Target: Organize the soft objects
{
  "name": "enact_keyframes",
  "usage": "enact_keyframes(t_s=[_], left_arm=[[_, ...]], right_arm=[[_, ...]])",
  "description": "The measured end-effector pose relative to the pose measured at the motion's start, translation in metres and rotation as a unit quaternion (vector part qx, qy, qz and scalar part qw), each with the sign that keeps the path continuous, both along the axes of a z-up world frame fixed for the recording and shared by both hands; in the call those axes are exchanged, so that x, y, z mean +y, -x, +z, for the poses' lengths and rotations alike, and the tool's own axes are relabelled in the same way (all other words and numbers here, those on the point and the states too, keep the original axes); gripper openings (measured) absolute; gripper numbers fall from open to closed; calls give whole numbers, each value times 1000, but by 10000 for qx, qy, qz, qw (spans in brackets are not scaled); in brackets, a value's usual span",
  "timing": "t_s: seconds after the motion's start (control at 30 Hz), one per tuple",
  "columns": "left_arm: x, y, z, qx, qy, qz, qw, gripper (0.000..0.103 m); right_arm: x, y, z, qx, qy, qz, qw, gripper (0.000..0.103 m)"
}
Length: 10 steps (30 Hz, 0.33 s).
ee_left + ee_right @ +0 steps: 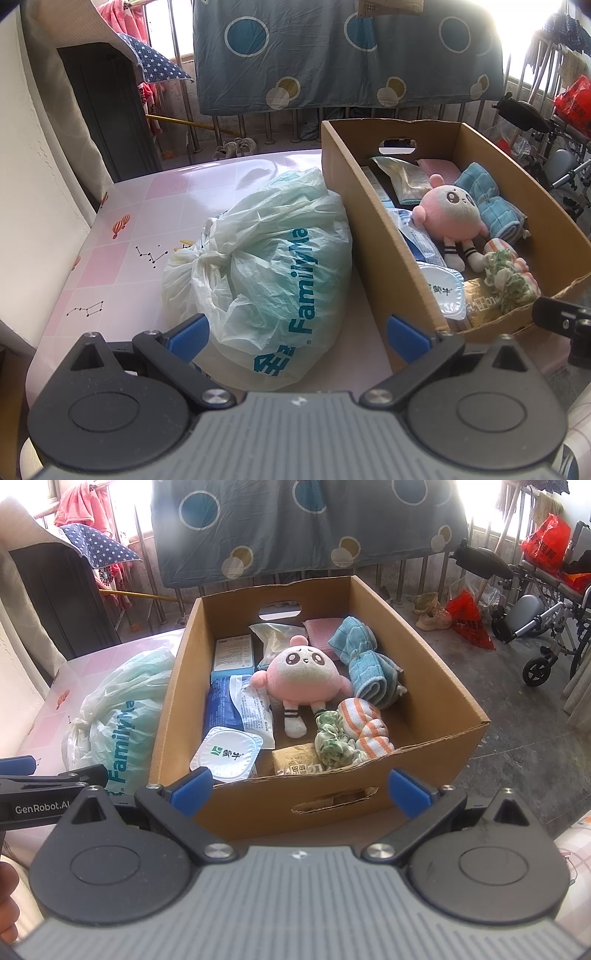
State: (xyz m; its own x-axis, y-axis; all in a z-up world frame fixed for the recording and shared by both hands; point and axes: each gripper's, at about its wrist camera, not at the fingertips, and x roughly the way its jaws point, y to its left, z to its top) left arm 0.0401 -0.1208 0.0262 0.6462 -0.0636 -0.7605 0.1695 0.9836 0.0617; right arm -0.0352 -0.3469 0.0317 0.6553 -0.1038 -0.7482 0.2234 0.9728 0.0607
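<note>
A cardboard box (280,801) holds a pink plush doll (301,674), a rolled blue towel (373,664), an orange-striped cloth (369,725), a green scrunchie (332,740), a pink sponge (323,629), a yogurt cup (229,757) and packets. A tied plastic bag (273,266) lies on the pink table (122,229), left of the box (369,206). My left gripper (299,334) stands open just in front of the bag, holding nothing. My right gripper (301,792) is open before the box's near wall, empty. The doll (448,212) and the towel (487,199) also show in the left wrist view.
A blue patterned sheet (303,528) hangs on a railing behind the table. A wheelchair (539,609) and red bags (469,620) stand on the floor at the right. A dark cabinet (107,122) is at the left. Part of a person's hand (7,897) shows at the left edge.
</note>
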Motion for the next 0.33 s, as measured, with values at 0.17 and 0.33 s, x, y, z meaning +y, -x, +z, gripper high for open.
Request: enact_keyframes(t_s=[0.17, 0.33], left_arm=[[1, 0, 0, 0, 1, 6, 10000, 103], [1, 1, 0, 0, 3, 10, 10000, 103]], right_arm=[[0, 0, 0, -4, 1, 2, 10000, 102], [0, 0, 0, 0, -1, 5, 10000, 102]])
